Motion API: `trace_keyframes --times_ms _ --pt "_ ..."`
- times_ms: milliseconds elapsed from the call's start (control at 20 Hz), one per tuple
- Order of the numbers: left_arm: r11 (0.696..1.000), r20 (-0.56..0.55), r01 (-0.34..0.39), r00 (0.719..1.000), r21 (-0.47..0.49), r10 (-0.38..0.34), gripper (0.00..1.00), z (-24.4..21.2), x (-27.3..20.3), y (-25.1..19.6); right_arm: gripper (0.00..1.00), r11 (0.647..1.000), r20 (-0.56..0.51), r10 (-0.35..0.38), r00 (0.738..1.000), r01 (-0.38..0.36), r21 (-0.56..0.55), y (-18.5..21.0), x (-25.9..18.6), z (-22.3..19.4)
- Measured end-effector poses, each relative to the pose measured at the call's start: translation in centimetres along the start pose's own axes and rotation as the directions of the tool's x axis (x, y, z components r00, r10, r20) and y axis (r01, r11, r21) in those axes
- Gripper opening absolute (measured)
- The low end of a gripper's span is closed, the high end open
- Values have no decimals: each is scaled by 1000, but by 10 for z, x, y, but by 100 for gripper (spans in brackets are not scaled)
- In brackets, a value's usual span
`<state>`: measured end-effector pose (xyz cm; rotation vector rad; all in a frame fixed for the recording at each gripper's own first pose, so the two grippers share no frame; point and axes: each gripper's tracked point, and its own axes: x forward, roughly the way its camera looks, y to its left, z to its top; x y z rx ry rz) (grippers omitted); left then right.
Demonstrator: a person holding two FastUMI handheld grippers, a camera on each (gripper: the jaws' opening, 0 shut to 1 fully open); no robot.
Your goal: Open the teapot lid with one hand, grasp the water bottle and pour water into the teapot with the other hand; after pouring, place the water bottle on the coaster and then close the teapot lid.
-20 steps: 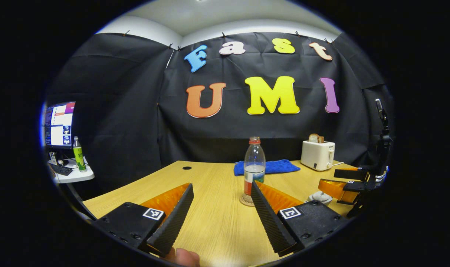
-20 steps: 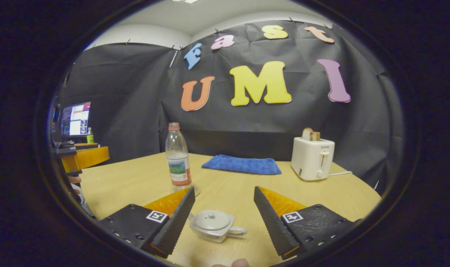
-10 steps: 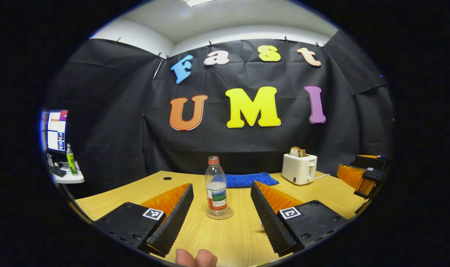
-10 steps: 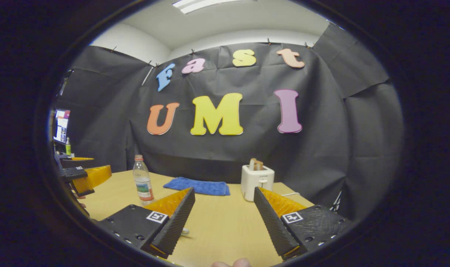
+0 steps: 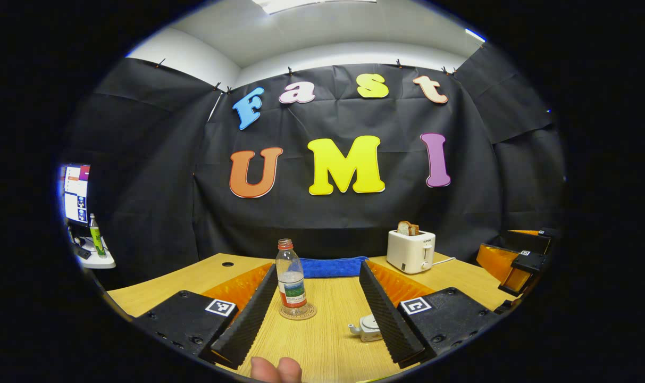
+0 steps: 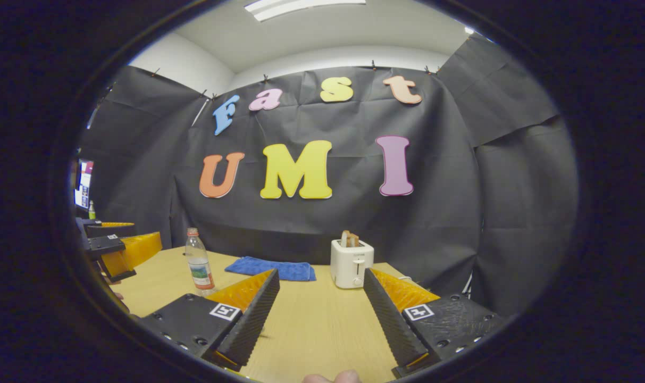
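While the water bottle [image 5: 291,279] stands upright on the round coaster [image 5: 298,311], it is framed between the two spread fingers of the left gripper [image 5: 318,306], which is held wide apart with nothing between its jaws. Just right of the coaster, the small white teapot [image 5: 369,329] is seen on the wooden table [image 5: 322,346] with its lid on, partly hidden behind that gripper's right finger. Behind the bottle a blue cloth [image 5: 330,266] is laid flat, and a white toaster [image 5: 410,251] with bread in it is set farther right. At the right edge the right gripper [image 5: 515,261] is seen well apart from the teapot. In the right gripper view, the right gripper [image 6: 320,311] is likewise held wide, gripping nothing, above bare tabletop; the bottle [image 6: 199,263] is seen far left, near the left gripper [image 6: 117,250]
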<state>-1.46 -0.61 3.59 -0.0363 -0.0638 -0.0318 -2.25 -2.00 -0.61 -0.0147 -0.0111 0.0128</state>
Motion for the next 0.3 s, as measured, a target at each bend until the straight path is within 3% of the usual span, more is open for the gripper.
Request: trace_keyframes --times_ms 300 --pt "999 -3 -27 1000 32 27 96 -1 3 11 96 999 4 26 1000 -26 -40 22 3 7"
